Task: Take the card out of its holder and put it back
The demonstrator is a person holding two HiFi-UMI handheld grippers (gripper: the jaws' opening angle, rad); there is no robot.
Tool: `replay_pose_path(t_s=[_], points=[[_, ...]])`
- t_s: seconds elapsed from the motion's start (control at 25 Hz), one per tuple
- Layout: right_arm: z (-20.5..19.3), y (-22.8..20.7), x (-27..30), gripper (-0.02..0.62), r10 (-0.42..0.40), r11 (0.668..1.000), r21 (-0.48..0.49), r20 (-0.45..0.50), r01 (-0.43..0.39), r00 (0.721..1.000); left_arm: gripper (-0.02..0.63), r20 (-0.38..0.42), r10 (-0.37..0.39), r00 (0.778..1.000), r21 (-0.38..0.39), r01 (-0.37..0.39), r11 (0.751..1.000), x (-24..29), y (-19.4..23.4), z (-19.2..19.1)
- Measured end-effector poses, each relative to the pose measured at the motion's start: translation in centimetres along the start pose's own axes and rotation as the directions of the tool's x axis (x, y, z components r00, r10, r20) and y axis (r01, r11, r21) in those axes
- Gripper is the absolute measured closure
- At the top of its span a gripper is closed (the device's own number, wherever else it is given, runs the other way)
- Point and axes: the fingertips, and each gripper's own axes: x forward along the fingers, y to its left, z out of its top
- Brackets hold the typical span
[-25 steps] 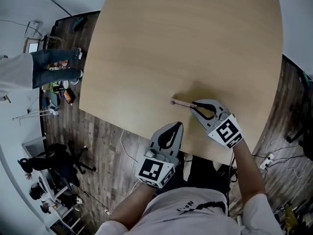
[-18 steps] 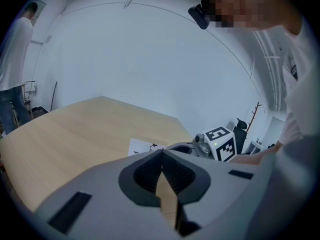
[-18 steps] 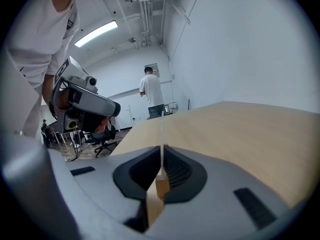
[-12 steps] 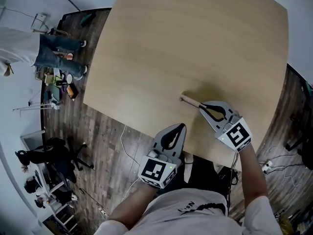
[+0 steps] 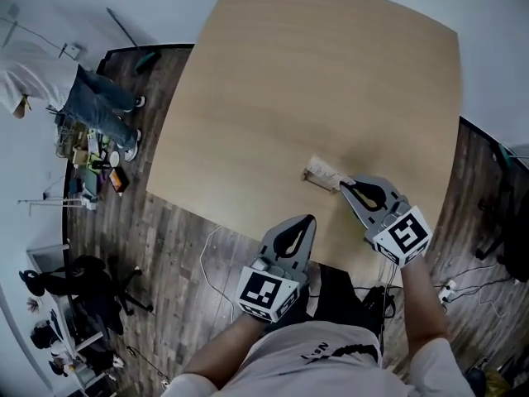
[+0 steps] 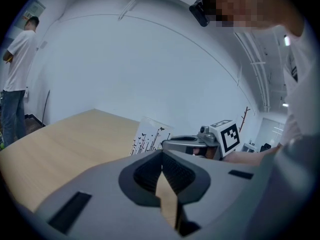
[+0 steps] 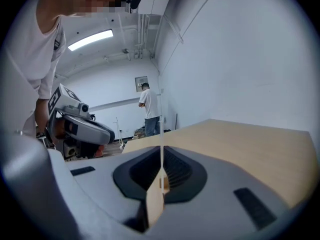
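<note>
— Checking in: what is your right tool doing?

— My right gripper is pinched on the card. Its own view shows the card edge-on, a thin line rising from between the closed tips. In the head view the card stands right of centre on the table, with its lower edge at the wooden holder. I cannot tell whether it sits in the slot.

— And the left?

— My left gripper has its tips pressed together on nothing. It is low in the frame at the table's near edge, apart from the card.
</note>
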Motion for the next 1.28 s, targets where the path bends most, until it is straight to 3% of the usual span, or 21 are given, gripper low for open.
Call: replay_pose_path(t_s=[0.64,1.12,1.28], points=[[11.3,8.2,-7.3,0.569,-0.132,0.991,0.034,0.117,0.128,0.984,0.592,0.094,-0.189,0.977,0.096,0.18,0.979,-8.6,-5.7,7.3],[15.3,13.1,-10.5,0.569,-0.17,0.985,0.014,0.169,0.17,0.971,0.595,0.151,-0.264,0.953,0.163,0.24,0.957,-14.1,-9.0,10.4],[15.4,13.5,-10.7,0.569,-0.178,0.984,0.015,0.168,0.178,0.97,0.594,0.159,-0.254,0.954,0.141,0.233,0.962,-14.6,-8.9,10.8]])
